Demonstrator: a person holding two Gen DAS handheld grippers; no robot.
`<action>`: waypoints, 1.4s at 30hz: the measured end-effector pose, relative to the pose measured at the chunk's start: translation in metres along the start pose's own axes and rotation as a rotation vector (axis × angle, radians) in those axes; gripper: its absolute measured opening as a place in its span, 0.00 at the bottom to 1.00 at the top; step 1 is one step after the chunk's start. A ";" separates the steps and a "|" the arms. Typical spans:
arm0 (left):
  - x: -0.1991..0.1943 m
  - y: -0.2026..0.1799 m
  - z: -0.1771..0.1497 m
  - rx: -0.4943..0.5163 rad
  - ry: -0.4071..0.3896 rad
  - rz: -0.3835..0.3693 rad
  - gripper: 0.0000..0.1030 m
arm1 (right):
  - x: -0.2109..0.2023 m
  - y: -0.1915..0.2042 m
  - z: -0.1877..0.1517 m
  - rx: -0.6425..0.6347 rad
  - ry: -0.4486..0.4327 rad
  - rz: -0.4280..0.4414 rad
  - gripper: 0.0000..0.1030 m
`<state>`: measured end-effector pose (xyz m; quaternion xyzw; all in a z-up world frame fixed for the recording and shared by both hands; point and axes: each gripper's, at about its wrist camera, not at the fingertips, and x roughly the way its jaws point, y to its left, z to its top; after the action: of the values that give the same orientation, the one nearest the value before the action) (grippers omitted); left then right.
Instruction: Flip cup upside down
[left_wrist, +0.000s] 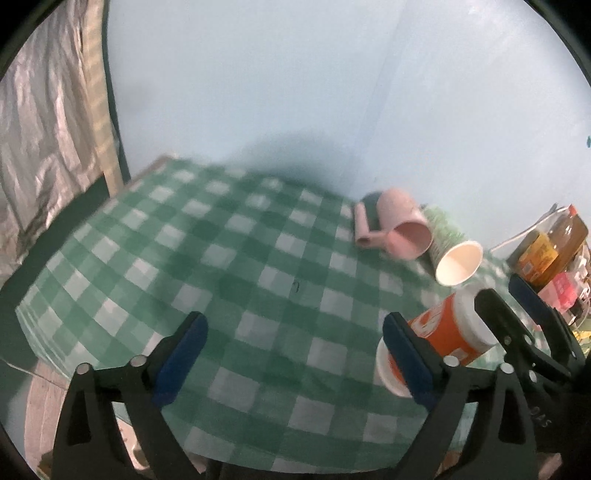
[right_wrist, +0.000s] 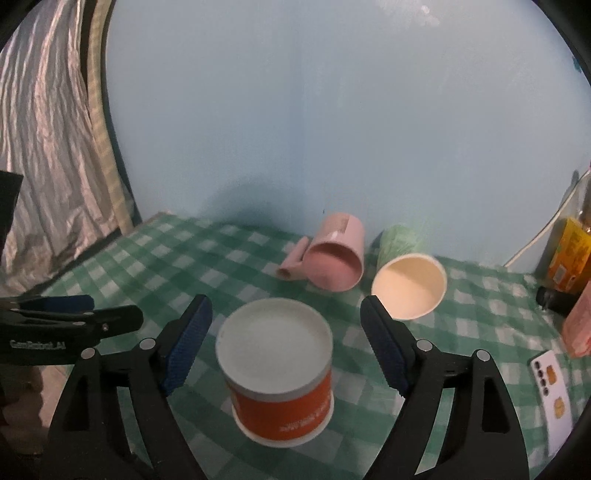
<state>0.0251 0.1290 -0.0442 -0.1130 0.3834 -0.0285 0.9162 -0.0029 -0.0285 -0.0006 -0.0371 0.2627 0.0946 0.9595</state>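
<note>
My right gripper (right_wrist: 286, 341) is spread wide, its blue-padded fingers (right_wrist: 188, 341) standing apart on either side of the orange cup (right_wrist: 277, 380) without touching it. That cup sits low in the centre of the right wrist view, upside down on the green checked tablecloth (right_wrist: 155, 266): its white base faces up and the printing on its orange wall reads inverted. In the left wrist view the same orange cup (left_wrist: 443, 332) appears at the lower right, partly behind my left gripper's right finger, with my right gripper (left_wrist: 517, 317) reaching in around it from the right edge. My left gripper (left_wrist: 295, 354) is also released, jaws wide over bare cloth in the lower middle of its frame, holding nothing; it shows at the left edge of the right wrist view (right_wrist: 66, 317). Further back, right of centre, a pink mug (right_wrist: 334, 258) lies on its side with its mouth toward me, and just beside it on the right a green-patterned paper cup (right_wrist: 406, 280) lies tipped the same way. An amber bottle (left_wrist: 554, 247) stands at the right edge, and a white card (right_wrist: 552, 398) lies on the cloth at the lower right.
</note>
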 end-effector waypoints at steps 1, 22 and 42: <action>-0.007 -0.002 0.000 0.004 -0.032 0.000 0.99 | -0.003 0.000 0.002 -0.005 -0.006 0.004 0.80; -0.055 -0.045 -0.019 0.143 -0.232 0.038 1.00 | -0.047 -0.044 0.007 0.167 0.085 0.074 0.83; -0.054 -0.060 -0.025 0.207 -0.205 0.054 1.00 | -0.043 -0.053 -0.010 0.209 0.133 0.053 0.83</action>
<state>-0.0286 0.0739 -0.0095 -0.0100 0.2855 -0.0314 0.9578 -0.0338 -0.0882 0.0138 0.0639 0.3353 0.0892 0.9357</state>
